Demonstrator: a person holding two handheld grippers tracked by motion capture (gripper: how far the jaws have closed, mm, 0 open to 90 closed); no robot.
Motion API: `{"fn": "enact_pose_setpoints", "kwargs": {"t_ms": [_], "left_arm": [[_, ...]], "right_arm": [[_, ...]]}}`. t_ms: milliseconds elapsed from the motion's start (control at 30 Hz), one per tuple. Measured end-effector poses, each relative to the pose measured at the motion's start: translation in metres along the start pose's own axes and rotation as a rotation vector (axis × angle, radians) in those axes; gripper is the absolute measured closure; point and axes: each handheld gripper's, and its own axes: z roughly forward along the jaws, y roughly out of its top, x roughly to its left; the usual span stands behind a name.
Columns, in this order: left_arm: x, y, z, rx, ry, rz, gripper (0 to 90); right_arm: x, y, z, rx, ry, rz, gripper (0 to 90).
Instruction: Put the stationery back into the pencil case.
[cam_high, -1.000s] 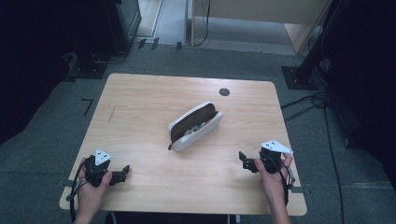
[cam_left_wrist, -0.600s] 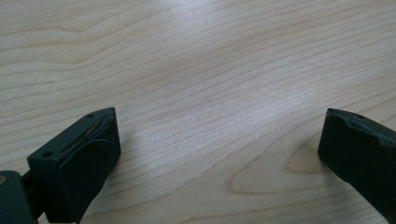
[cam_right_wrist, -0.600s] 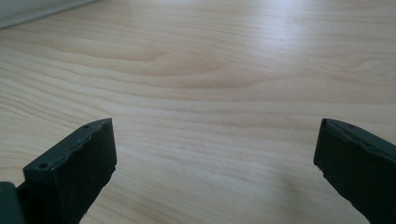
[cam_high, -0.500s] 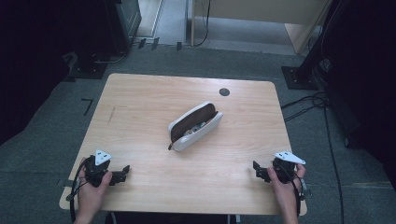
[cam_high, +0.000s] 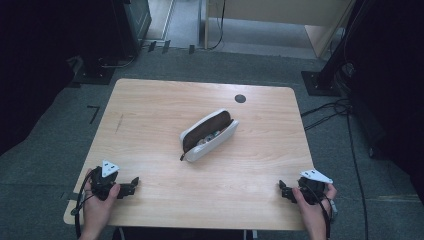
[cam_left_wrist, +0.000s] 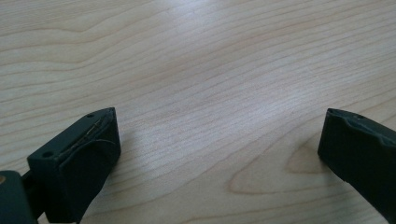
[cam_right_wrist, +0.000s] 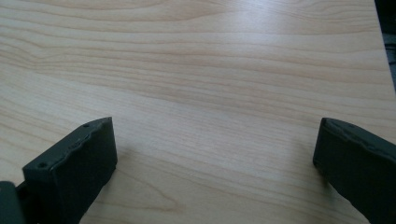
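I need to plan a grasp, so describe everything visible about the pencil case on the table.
The pencil case is a long, soft-looking pouch, white outside with a dark brown lining. It lies near the middle of the wooden table, slanted from near left to far right. Its top gapes open, showing small items inside that are too small to identify. A small dark tab hangs at its near-left end. It rests on the tabletop alone, apart from both grippers.

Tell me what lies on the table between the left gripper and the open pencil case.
Nothing: in the high view, bare wood of the table separates the left gripper from the pencil case. The left gripper view shows bare tabletop between its open jaws too.
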Motion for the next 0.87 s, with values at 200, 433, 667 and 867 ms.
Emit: {"fn": "enact_pose_setpoints", "kwargs": {"t_ms": [200, 433, 667, 867], "left_arm": [[0.0000, 0.0000, 0.0000, 0.000, 0.000, 0.000, 0.0], [0.0000, 0.0000, 0.0000, 0.000, 0.000, 0.001, 0.0], [0.0000, 0.0000, 0.0000, 0.000, 0.000, 0.001, 0.0], [0.0001, 0.0000, -0.0001, 0.000, 0.000, 0.002, 0.0]], "right_arm": [[0.0005, -0.0001, 0.0002, -0.001, 0.011, -0.008, 0.0], [0.0004, -0.0002, 0.0002, -0.001, 0.012, -0.008, 0.0], [0.0004, -0.0002, 0.0002, -0.001, 0.012, -0.008, 0.0], [0.0004, -0.0001, 0.0002, -0.001, 0.012, -0.008, 0.0]]}}
